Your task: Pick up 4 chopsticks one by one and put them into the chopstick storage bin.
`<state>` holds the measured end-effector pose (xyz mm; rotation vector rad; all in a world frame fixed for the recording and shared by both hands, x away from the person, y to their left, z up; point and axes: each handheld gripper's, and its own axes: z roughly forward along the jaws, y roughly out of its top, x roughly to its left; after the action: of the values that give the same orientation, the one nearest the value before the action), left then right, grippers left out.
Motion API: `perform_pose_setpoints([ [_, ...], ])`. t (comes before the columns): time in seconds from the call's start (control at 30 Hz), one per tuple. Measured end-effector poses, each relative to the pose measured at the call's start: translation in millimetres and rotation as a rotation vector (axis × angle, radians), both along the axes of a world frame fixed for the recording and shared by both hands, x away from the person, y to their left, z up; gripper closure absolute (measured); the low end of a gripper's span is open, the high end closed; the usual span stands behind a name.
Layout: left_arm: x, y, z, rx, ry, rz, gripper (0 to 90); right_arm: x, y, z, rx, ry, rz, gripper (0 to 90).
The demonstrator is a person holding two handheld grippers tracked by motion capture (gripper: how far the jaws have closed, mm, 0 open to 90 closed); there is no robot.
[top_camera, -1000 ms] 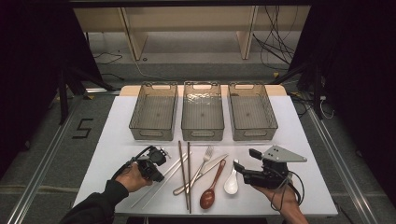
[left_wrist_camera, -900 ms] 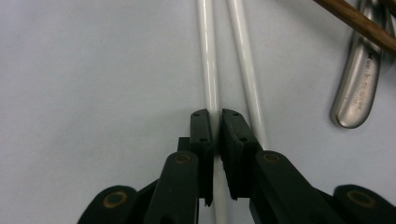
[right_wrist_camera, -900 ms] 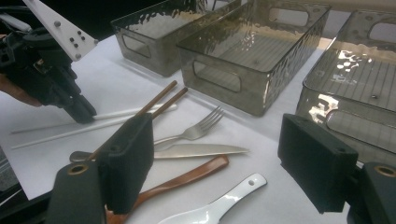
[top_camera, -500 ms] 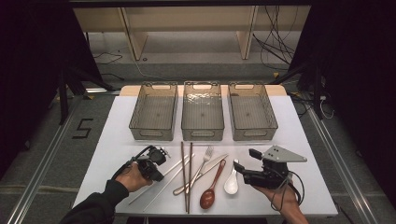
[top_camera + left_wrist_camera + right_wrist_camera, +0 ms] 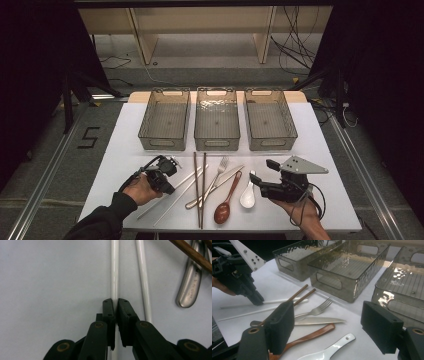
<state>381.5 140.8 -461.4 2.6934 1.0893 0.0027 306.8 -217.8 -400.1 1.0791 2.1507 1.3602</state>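
The left gripper [image 5: 115, 305] is clamped on a white chopstick [image 5: 114, 270] lying flat just left of the brown chopsticks [image 5: 200, 187]. Lift it straight and level so its twin [image 5: 143, 280] stays put. The right gripper [image 5: 329, 325] hangs wide open, holding nothing, over the white spoon [image 5: 248, 194]. Beyond stand three bins [image 5: 216, 142].

Left hand [image 5: 137, 189]: you are holding your gripper low at the near left of the table [image 5: 125, 150], sleeve coming in from the near edge.
Left gripper [image 5: 115, 302]: you are pressing its jaws together on a white chopstick [image 5: 114, 270], tips pointing down at the table.
Right hand [image 5: 300, 212]: you are resting at the table's near right.
Right gripper [image 5: 329, 322]: you are keeping its jaws spread wide, nothing between them, aimed across the table.
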Motion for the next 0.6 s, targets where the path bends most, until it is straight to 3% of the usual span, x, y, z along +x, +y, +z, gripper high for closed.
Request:
perform_pose_setpoints([
  [0.37, 2.5, 12.1, 10.2, 0.069, 0.003, -0.015, 84.3, -0.4, -0.8, 0.6, 0.000, -0.001, 0.001, 27.9],
  [0.6, 4.4, 20.5, 14.8, 0.083, -0.004, -0.006, 84.4, -0.5, -0.5, 0.4, -0.001, -0.002, 0.000, 27.9],
])
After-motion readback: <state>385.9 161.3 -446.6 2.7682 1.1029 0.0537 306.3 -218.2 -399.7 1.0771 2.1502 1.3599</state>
